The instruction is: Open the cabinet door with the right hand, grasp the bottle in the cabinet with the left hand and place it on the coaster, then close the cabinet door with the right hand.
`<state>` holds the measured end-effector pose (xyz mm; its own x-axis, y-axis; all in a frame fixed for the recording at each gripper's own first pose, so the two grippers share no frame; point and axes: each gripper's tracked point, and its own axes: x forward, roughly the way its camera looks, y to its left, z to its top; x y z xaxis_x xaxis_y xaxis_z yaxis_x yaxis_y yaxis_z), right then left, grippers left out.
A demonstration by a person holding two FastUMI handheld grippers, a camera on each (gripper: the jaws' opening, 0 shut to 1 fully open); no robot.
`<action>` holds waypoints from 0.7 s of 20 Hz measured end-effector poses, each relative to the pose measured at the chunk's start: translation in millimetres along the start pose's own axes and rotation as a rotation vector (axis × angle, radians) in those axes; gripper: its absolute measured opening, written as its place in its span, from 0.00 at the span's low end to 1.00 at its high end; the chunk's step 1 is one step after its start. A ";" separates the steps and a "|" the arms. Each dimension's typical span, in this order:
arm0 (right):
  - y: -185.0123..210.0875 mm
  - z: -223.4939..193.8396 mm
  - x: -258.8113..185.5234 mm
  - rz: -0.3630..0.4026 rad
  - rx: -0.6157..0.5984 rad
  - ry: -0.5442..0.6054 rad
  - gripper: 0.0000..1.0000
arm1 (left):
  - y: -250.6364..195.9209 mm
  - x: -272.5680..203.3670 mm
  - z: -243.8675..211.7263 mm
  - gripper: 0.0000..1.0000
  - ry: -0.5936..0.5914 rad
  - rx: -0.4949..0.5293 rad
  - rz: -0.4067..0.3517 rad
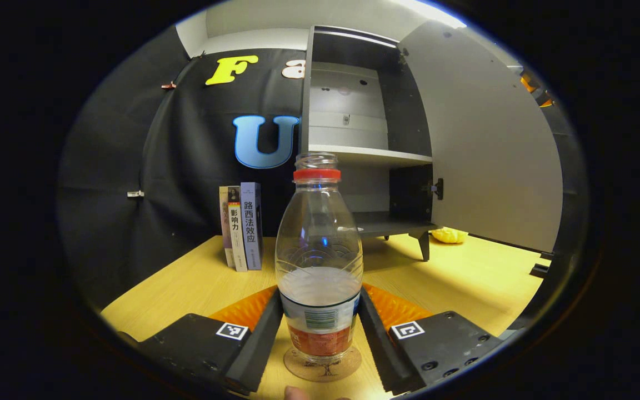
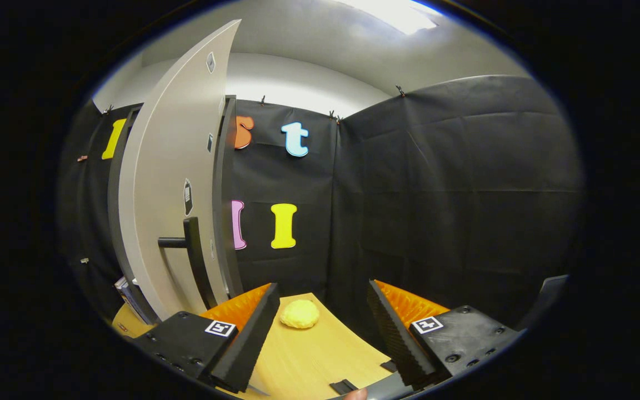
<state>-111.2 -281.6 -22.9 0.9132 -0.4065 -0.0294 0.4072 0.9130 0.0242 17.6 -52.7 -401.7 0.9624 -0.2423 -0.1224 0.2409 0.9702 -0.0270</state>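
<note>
Left gripper view: the clear plastic bottle with a red neck ring, no cap and a little water in it point(image 1: 319, 261) stands upright on the round cork coaster point(image 1: 323, 364), on the near part of the light wooden table point(image 1: 186, 289). The left gripper point(image 1: 320, 333) has one finger at each side of the bottle's labelled lower part; whether both pads press on it or just flank it cannot be told. Beyond, the grey cabinet point(image 1: 364, 133) has its shelves bare and its grey door point(image 1: 486, 139) swung wide to the right. Standing books point(image 1: 241, 226) are left of the cabinet. Judgement: bottle is light, thin-walled, likely to dent or tip, and may spill; hold low at the label. Right gripper view: the right gripper point(image 2: 320, 339) is spread apart and holds nothing, with the door's dark bar handle point(image 2: 192, 250) far left of it and a yellow lump point(image 2: 299, 314) on the table ahead. Door remains to be closed.
</note>
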 end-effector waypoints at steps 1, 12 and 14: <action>-0.8 1.1 -0.6 -0.007 0.006 -0.004 0.99 | -0.6 0.4 -2.8 0.79 0.003 0.003 -0.008; -7.1 -2.0 -8.6 -0.007 -0.001 -0.002 0.99 | -8.4 -8.3 -15.0 0.85 0.061 -0.055 -0.045; -7.5 -4.2 -9.1 0.000 -0.001 0.006 0.99 | -8.7 -10.8 -13.9 0.94 0.067 -0.052 -0.043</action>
<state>-122.6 -284.6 -27.0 0.9130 -0.4064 -0.0357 0.4073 0.9130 0.0234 3.4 -58.5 -413.9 0.9405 -0.2845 -0.1859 0.2731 0.9583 -0.0845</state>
